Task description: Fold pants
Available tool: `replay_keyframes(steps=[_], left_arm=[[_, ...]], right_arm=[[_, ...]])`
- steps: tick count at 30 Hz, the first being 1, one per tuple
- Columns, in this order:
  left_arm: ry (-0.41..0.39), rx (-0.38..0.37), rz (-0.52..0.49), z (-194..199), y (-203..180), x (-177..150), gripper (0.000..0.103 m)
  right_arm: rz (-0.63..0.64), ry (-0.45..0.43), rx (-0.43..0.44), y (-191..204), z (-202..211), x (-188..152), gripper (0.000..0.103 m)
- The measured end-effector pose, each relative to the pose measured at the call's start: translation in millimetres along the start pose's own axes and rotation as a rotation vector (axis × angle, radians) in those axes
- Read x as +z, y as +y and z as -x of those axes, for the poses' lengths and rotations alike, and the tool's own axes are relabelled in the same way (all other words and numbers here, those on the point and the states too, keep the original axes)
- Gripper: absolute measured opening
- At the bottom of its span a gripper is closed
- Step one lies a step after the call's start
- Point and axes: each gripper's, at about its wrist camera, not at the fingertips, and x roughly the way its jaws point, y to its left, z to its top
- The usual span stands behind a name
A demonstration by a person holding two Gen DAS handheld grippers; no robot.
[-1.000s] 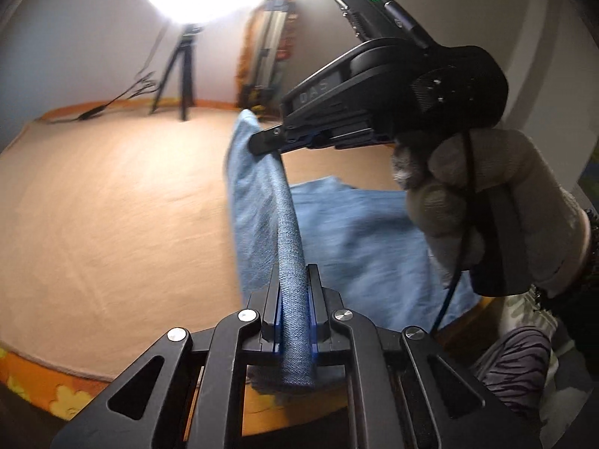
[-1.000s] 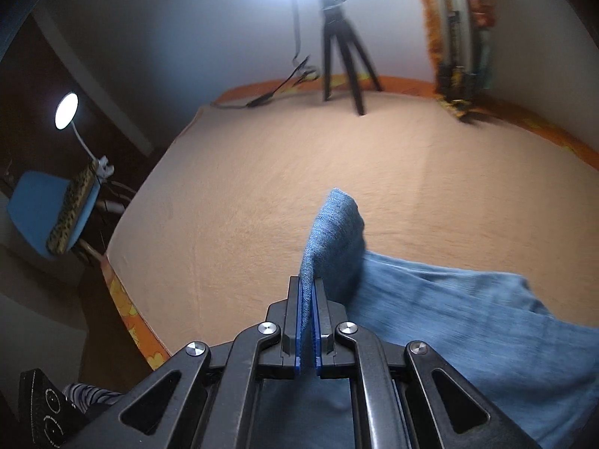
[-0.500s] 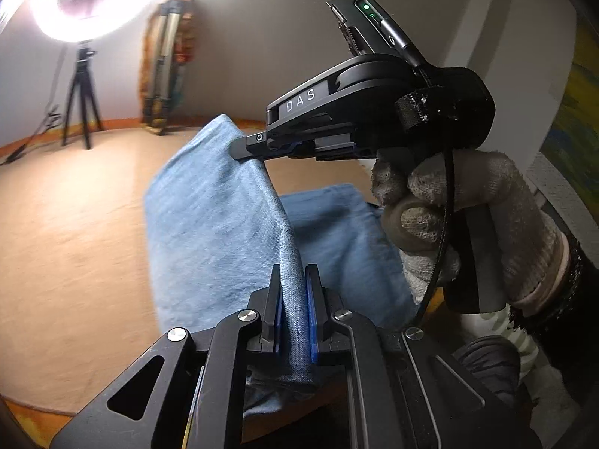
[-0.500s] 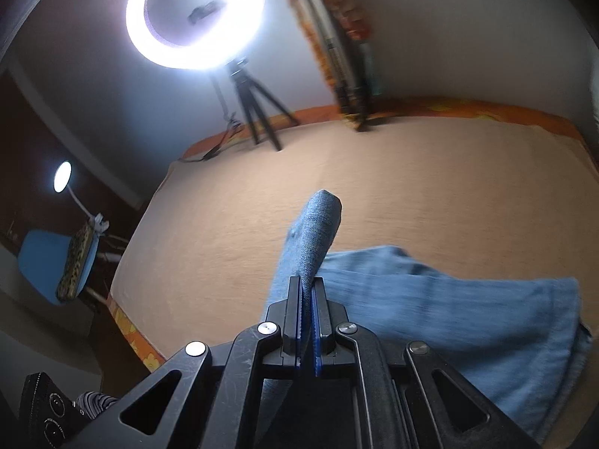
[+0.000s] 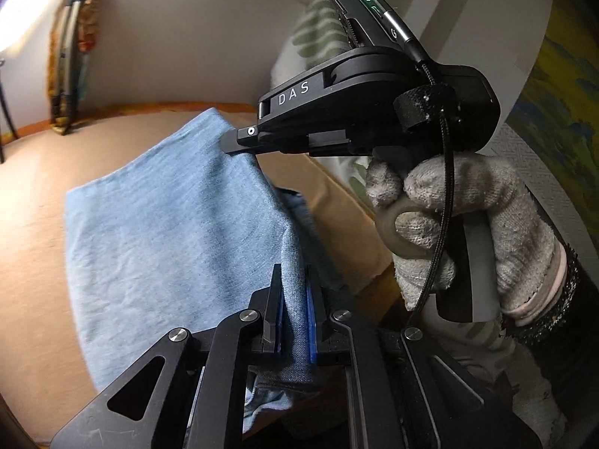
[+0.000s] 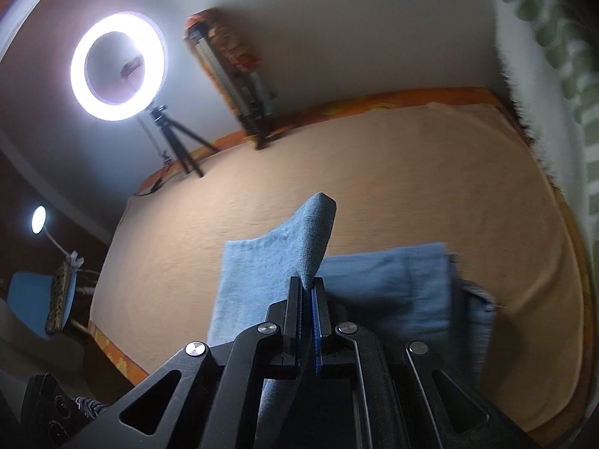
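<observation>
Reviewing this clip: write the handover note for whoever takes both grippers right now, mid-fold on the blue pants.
Left gripper: shut on the pants, pinching a folded edge.
Right gripper: shut on the pants as well, gripping the other end of that raised edge; the gloved right hand holds it.
Pants: one layer lifted off the tan bed cover and hanging over the part lying flat.
Done: edge picked up at two points, fold begun.
Left: lay the lifted layer down, release, smooth, make any further folds.

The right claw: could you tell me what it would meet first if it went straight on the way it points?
The right claw, shut on the pants, would first push into that lifted denim, then probably reach the tan bed cover; depth is unclear.
</observation>
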Motion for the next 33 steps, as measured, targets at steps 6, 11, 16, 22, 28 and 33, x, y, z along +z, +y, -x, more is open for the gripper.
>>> replay_keyframes(steps=[6, 11, 16, 22, 28, 33], left_arm=[[0.033, -0.033, -0.005, -29, -5, 11, 0.008], [0.075, -0.046, -0.017, -58, -1, 20, 0.008], [0.110, -0.042, -0.034, -74, -1, 14, 0.008], [0.133, -0.022, -0.047, -89, 1, 16, 0.008], [0.161, -0.006, -0.051, -104, -2, 18, 0.008], [0.176, 0.007, -0.090, -106, -15, 14, 0.015]], right_arm=[[-0.037, -0.008, -0.029, -37, 7, -1, 0.001], [-0.058, 0.014, -0.049, -67, 4, -5, 0.001], [-0.097, 0.032, -0.051, -93, -4, -15, 0.001], [-0.120, 0.052, -0.047, -109, -16, -22, 0.001], [-0.128, 0.067, -0.044, -116, -24, -24, 0.001], [-0.137, 0.061, -0.064, -123, -23, -26, 0.002]])
